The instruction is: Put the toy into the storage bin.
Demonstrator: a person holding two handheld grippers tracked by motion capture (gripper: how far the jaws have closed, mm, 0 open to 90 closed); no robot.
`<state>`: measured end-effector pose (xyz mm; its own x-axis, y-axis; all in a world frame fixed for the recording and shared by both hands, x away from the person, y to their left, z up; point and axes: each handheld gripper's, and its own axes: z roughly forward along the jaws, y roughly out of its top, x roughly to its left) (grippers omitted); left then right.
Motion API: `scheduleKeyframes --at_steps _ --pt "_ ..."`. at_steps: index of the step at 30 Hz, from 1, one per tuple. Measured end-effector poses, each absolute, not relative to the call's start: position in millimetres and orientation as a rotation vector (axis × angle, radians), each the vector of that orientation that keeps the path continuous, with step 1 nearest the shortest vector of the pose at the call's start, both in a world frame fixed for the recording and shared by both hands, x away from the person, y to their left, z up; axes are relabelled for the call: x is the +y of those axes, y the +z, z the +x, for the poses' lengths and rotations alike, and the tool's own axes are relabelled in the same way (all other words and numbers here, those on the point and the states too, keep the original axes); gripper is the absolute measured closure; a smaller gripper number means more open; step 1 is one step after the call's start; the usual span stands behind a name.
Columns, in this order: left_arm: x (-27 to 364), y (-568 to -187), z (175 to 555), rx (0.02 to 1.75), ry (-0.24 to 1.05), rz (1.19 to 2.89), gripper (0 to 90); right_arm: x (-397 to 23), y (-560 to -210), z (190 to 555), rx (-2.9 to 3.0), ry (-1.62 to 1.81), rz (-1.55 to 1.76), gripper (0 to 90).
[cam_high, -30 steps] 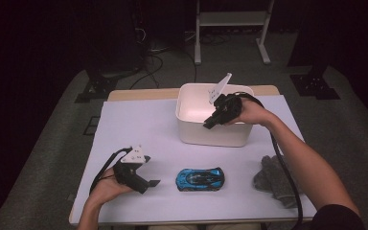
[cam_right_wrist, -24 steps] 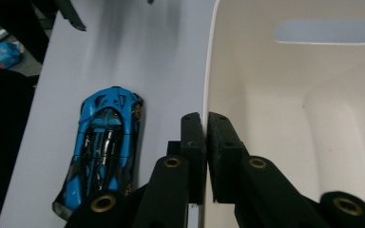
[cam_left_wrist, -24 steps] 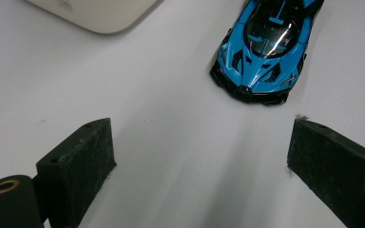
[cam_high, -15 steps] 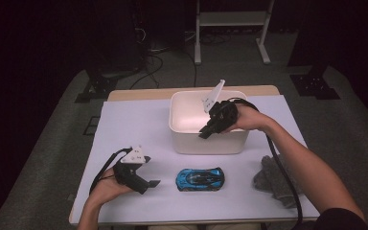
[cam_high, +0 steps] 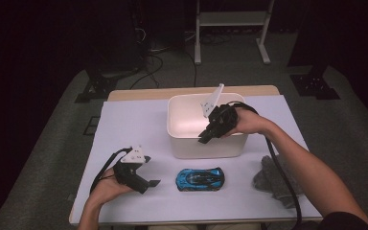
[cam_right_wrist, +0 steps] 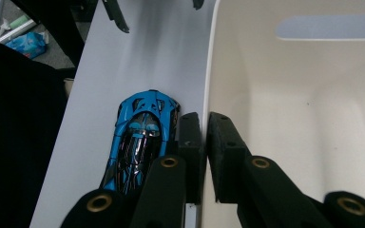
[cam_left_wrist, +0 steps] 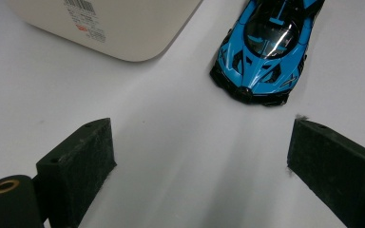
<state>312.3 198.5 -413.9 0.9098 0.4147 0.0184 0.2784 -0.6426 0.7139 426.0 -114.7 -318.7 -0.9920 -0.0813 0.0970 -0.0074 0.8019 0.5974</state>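
Nearest the person, the left gripper (cam_high: 146, 181) rests on the table (cam_high: 124, 124) with jaws wide and nothing between them, facing the blue toy car (cam_high: 200, 178). Just beyond the car, the right gripper (cam_high: 205, 139) pinches the near wall of the white bin (cam_high: 184, 108). That thin rim could slip from the pads, or the dragged bin could tip or knock the car.

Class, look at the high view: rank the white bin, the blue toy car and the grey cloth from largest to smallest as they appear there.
1. white bin, clearly the largest.
2. grey cloth and blue toy car: these look about alike in extent, and the forearm covers part of the cloth, so I won't rank them.
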Motion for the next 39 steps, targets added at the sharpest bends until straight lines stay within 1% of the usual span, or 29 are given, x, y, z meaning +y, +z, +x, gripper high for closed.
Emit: scheduleKeyframes --at_steps 1,2,5,6,8,13,18,24,28,33,39 --pt "198.4 -413.9 312.1 0.492 0.231 2.305 8.1 -114.9 -318.7 426.9 -2.868 -0.945 0.06 82.4" --pt "198.3 -413.9 312.0 0.494 0.229 2.302 8.0 -115.1 -318.6 426.8 -2.872 -0.946 0.055 78.3" --pt "198.5 -414.0 312.0 0.492 0.231 2.304 8.1 -117.7 -316.1 425.4 -2.881 -0.968 0.015 73.3" --pt "198.5 -414.2 312.0 0.491 0.232 2.304 8.1 -119.6 -314.0 424.0 -2.885 -0.987 -0.005 70.3" --pt "198.5 -414.5 311.8 0.494 0.234 2.306 8.0 -122.6 -310.3 421.5 -2.877 -1.0 -0.015 67.8" --pt "198.9 -414.5 311.1 0.5 0.235 2.3 8.0 -130.1 -298.3 409.6 -2.883 -1.07 -0.046 58.1" --pt "199.4 -414.0 309.9 0.512 0.24 2.285 8.0 -138.0 -289.0 390.3 -2.874 -1.138 -0.043 49.6" --pt "200.5 -414.2 310.1 0.509 0.246 2.296 8.0 -142.5 -286.0 360.1 -2.881 -1.204 -0.025 43.1" --pt "200.0 -414.2 309.2 0.509 0.246 2.292 8.0 -142.1 -290.8 343.5 -2.875 -1.222 -0.019 37.4" --pt "199.6 -414.1 308.9 0.512 0.251 2.297 8.1 -137.8 -305.9 329.9 -2.871 -1.202 -0.018 34.8" --pt "198.8 -415.2 309.0 0.509 0.258 2.297 8.1 -130.8 -331.5 322.7 -2.862 -1.148 -0.055 31.0"
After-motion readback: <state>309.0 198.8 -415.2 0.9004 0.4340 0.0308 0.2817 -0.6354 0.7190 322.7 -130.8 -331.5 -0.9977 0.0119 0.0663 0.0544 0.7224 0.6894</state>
